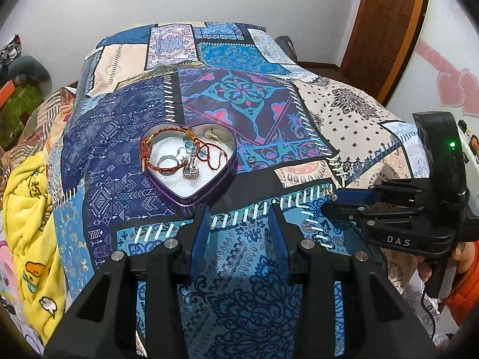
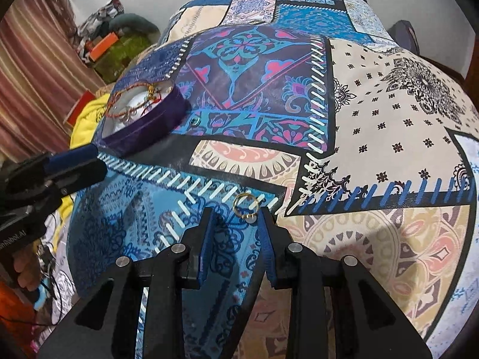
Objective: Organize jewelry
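I hold the right gripper [image 2: 236, 212] partly open and empty, tips just short of the gold ring [image 2: 246, 206] lying on the patchwork cloth [image 2: 389, 113], ready to straddle it. The left gripper [image 1: 239, 209], open and empty, waits beside the heart tin [image 1: 191, 193], the likely destination.

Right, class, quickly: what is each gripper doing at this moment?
Left gripper: jaws open, holding nothing.
Right gripper: jaws open, nothing gripped; thin gold ring lies on the patchwork cloth at its tips.
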